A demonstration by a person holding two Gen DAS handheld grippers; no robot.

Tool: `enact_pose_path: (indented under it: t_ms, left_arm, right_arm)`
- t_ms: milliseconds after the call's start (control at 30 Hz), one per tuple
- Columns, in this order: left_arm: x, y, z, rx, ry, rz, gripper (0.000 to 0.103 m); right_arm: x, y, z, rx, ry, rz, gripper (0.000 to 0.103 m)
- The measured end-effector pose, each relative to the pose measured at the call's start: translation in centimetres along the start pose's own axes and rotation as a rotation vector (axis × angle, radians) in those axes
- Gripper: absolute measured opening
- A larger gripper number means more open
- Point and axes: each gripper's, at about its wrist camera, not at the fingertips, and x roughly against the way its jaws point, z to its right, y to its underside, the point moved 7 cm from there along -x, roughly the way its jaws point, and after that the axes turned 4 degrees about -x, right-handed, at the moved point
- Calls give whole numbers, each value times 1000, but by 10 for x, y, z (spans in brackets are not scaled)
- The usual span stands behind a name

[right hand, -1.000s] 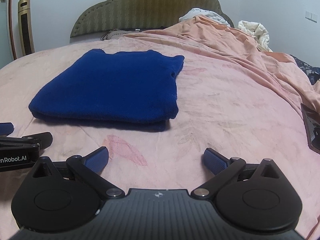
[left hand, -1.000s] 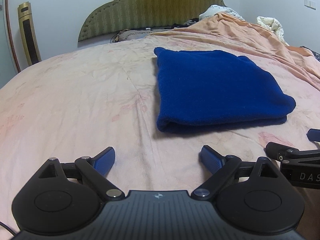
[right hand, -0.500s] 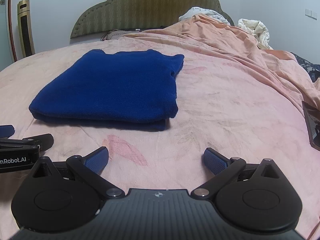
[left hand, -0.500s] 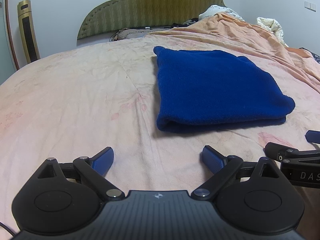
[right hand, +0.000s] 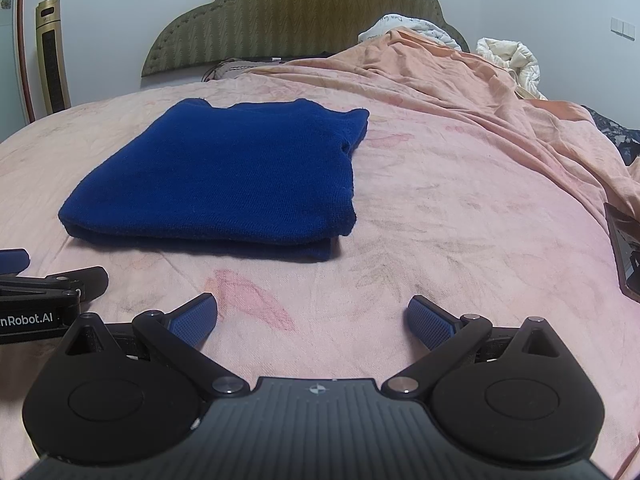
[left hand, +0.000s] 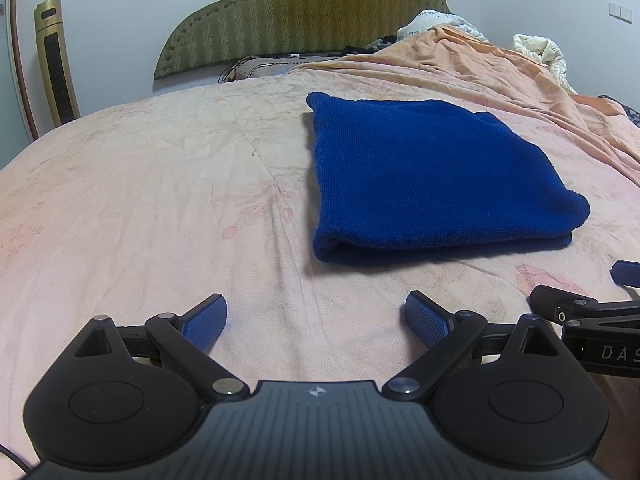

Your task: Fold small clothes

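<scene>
Tools first: my left tool (left hand: 316, 316) and right tool (right hand: 313, 316) both hang low over the near edge of the bed (left hand: 140, 184), each with its blue pads spread wide apart and nothing between them, neither touching cloth. Just ahead, in the middle of the bed and nearer its near edge than the headboard (left hand: 296, 16), lies the blue garment (left hand: 432, 176), folded into a flat, thick rectangle with a rounded fold facing me and its layers stacked fairly square. I judge the fold on this piece to be finished, or one halving short. If I fold again, I would slide one tool under each near corner, pinch all the layers together so the lower one does not lag, lift only enough to clear, and lay the edge over evenly. A dark flat object (right hand: 626, 252) at the bed's right edge should stay clear of my right sweep.
</scene>
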Motion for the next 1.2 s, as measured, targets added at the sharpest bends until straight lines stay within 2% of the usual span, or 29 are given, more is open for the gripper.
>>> enact_pose_path:
  t_ms: [767,833,900,967,1200]
  left_arm:
    - [0,0,0,0,0,0,97]
    - [0,0,0,-1,0,0,97]
    - [0,0,0,1,-2,0,97]
    - [-1,0,-1,7,-2,-1,98]
    - [-1,0,0,3,-3,-1,98]
  right_arm:
    - [2,0,-1,12,14,7,102]
    - [7,-3,-2,8,56,37,103]
    - [11,-5,-6,-1,51,67,103]
    - [6,-4,-13,15,14,42,102]
    - [-2,-3,-10,-10,-5,-1,103]
